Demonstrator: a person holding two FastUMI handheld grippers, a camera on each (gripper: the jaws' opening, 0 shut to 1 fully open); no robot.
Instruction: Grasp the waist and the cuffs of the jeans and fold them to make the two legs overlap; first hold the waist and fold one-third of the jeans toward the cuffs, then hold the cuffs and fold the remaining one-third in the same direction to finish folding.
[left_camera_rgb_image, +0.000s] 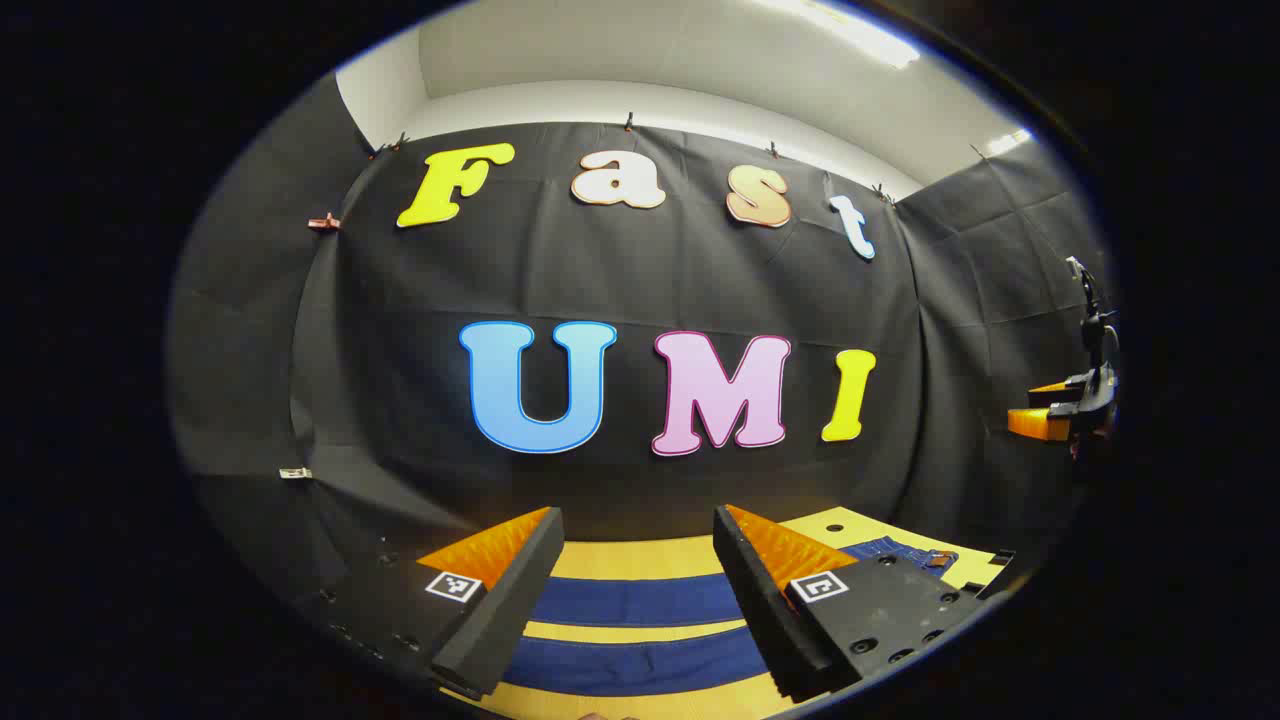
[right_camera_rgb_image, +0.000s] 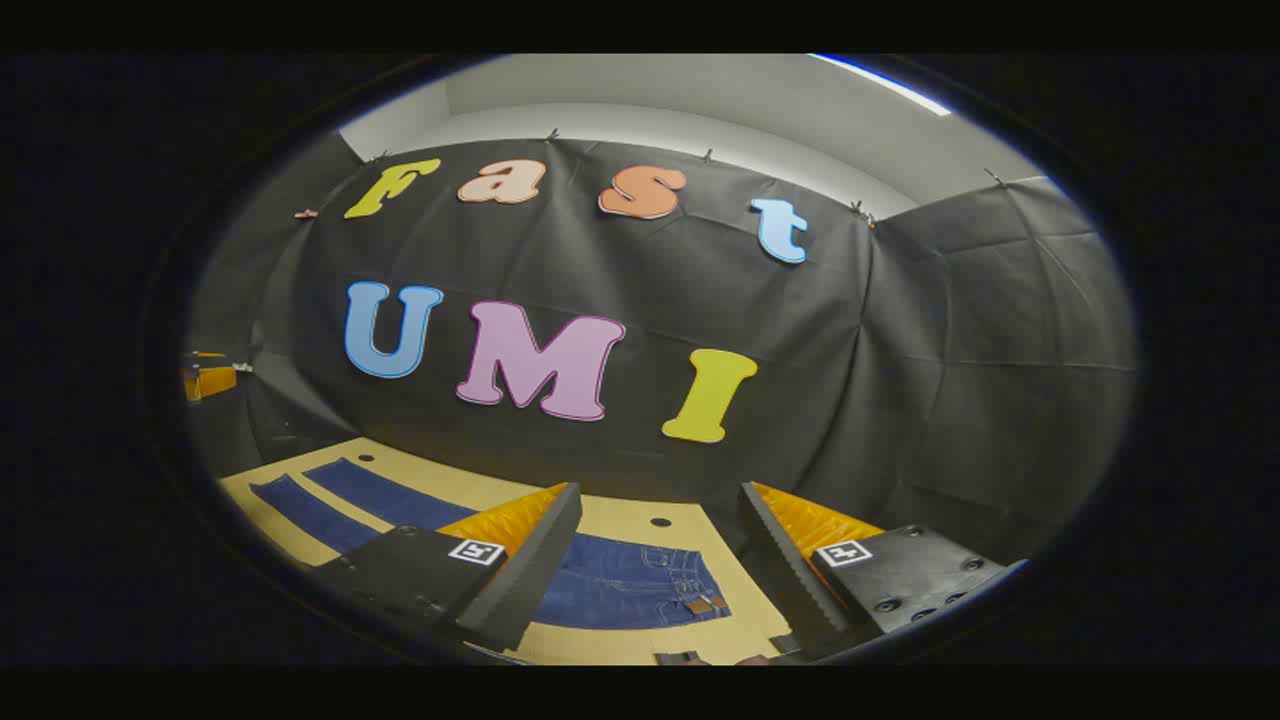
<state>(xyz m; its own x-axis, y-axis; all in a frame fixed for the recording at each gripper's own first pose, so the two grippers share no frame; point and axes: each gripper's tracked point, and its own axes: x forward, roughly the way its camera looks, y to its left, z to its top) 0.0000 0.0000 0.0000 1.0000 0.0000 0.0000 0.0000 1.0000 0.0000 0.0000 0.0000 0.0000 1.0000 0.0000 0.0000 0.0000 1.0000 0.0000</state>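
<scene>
The jeans (right_camera_rgb_image: 620, 585) lie spread flat on the pale wooden table (right_camera_rgb_image: 740, 620), legs apart and nothing folded yet. Below and ahead of the right gripper (right_camera_rgb_image: 660, 560) sits the waist end, its waistband and pocket stitching just under the spread fingers; that gripper is released and holds nothing. The left gripper (left_camera_rgb_image: 635, 590) hangs over the two legs, which run as separate blue bands crossing between its fingers, and it too is released and empty; I judge the cuffs to lie off to its left, though the view there is too cramped to be sure. Denim like this should be fairly heavy and limp, not slippery, so it will drape and drag rather than hold a shape. The thick waistband edge and the hemmed cuffs look the firmest places to pinch.
</scene>
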